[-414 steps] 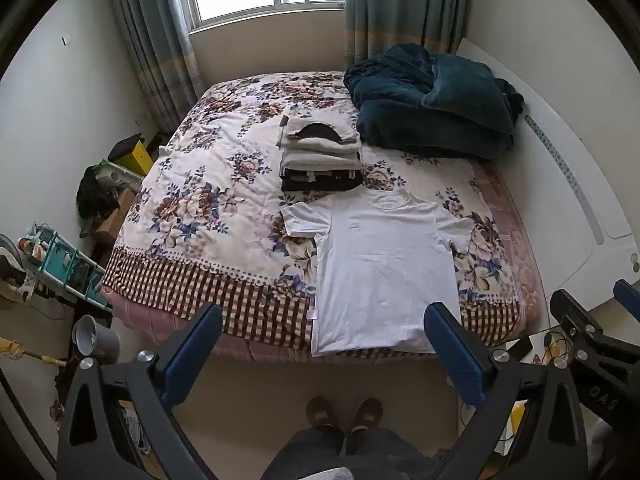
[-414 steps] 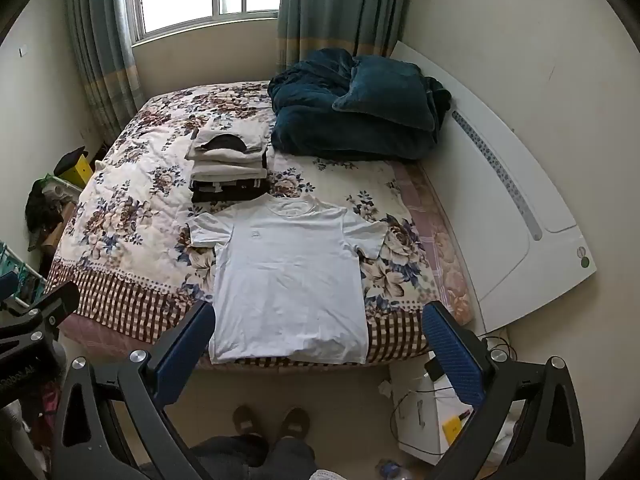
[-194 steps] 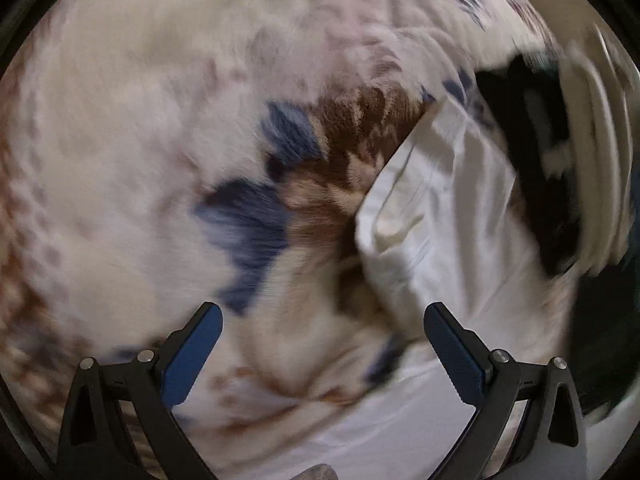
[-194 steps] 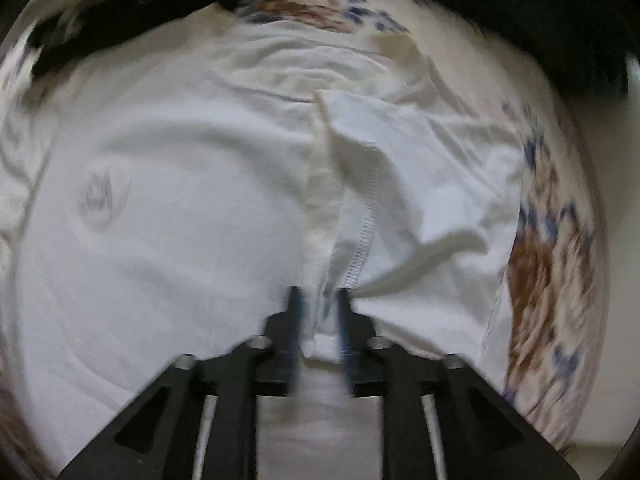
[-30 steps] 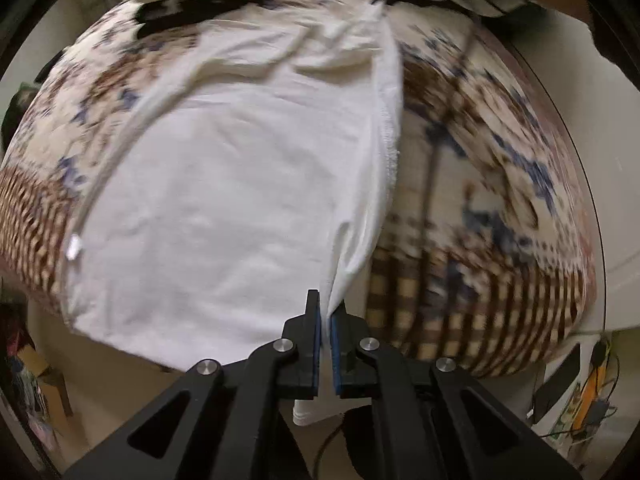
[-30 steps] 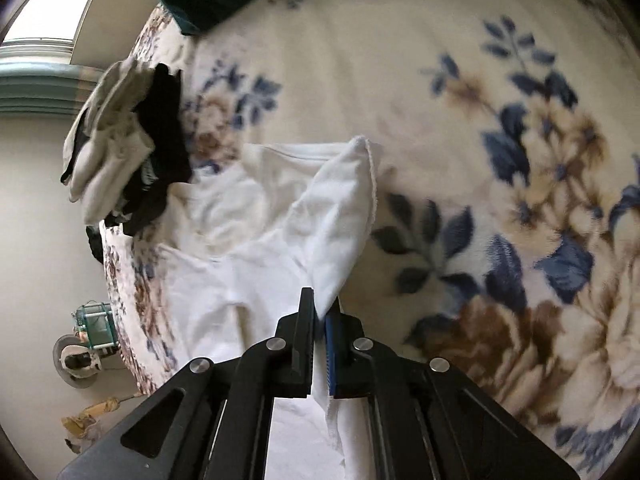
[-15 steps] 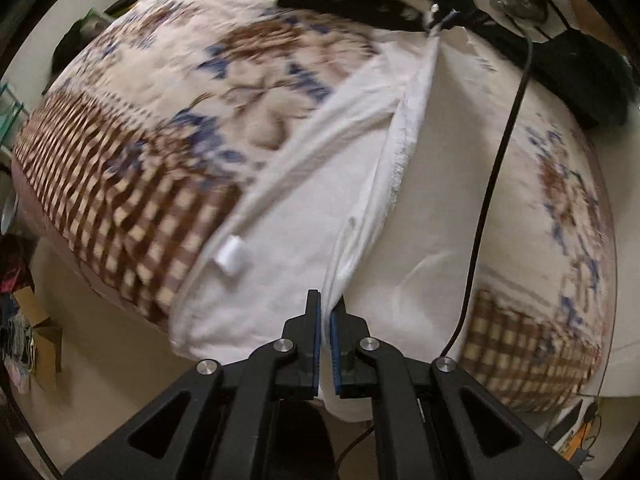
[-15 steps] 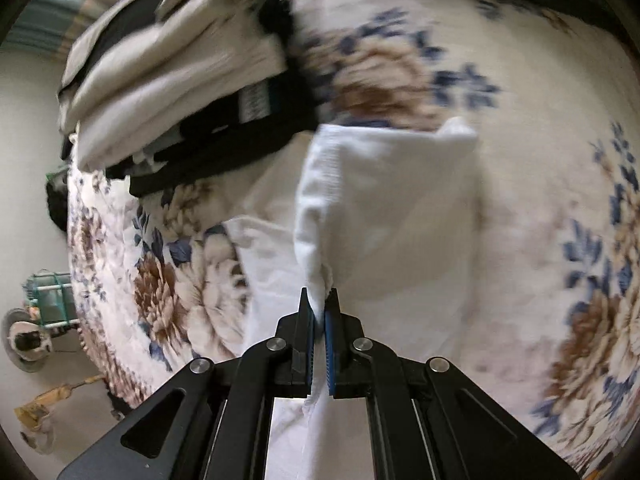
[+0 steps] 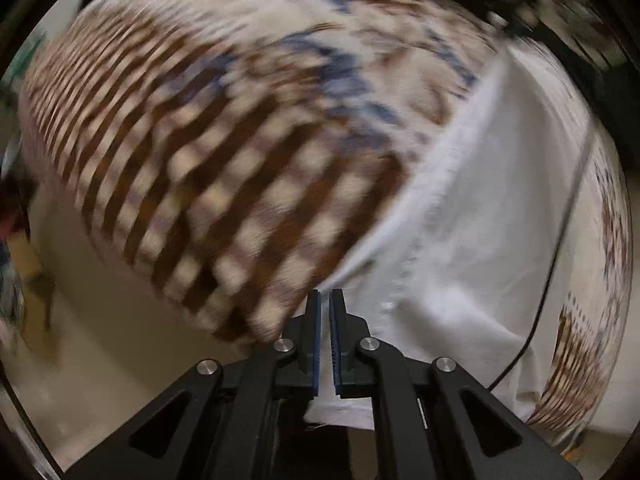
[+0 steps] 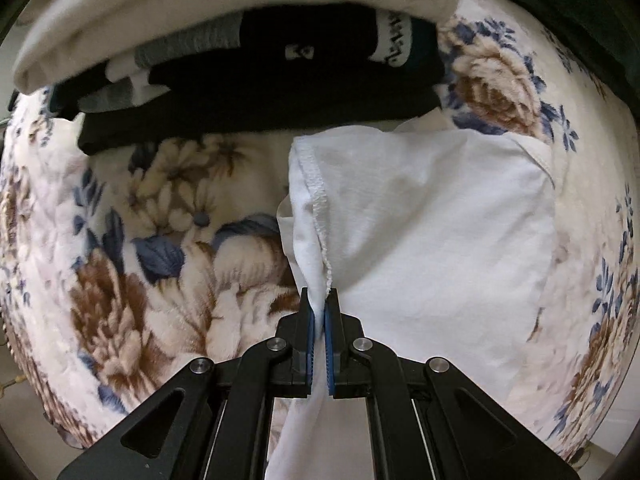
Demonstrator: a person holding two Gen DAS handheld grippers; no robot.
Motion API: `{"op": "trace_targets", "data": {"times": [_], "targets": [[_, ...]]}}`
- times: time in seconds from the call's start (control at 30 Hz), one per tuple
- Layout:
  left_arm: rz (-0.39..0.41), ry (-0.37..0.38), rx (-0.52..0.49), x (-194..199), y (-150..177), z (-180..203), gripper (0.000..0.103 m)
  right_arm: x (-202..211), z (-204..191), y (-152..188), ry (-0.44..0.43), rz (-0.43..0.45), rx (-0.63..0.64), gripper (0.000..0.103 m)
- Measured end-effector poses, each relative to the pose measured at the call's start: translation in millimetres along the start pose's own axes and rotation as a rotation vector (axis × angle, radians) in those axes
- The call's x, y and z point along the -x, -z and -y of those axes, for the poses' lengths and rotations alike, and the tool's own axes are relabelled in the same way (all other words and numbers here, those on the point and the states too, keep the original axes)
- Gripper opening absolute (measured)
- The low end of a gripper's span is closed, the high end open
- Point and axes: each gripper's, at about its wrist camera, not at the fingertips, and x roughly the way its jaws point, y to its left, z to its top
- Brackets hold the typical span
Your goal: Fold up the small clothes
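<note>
Only your right view showed the folded stack (image 10: 240,40). Your right gripper (image 10: 319,312) clamped the white shirt's (image 10: 440,220) stitched hem over the plush floral bed (image 10: 120,240); left gripper (image 9: 325,312) fingers stood nearly together, grip indeterminable.

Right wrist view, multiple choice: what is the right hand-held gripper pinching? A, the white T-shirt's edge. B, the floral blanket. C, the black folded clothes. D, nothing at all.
A: the right hand-held gripper is shut on a stitched edge of the white T-shirt, with cloth running between its fingers; the black folded clothes lie apart, farther up the floral blanket.
</note>
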Motion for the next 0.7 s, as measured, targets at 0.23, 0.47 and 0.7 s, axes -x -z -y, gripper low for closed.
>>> {"op": "trace_targets", "data": {"times": [0.23, 0.47, 0.7], "targets": [[0.015, 0.21, 0.228, 27.7, 6.4, -64.1, 0.046, 6.4, 13.3, 7.6, -0.235, -0.08, -0.023, 0.069], [-0.064, 0.279, 0.05, 17.9, 16.5, -24.1, 0.056, 79.3, 48.4, 96.4, -0.314, 0.007, 0.069, 0.069], [-0.134, 0.191, -0.033, -21.9, 32.6, 4.1, 0.007, 73.6, 113.7, 250.3, -0.275, -0.072, 0.059, 0.069]]}}
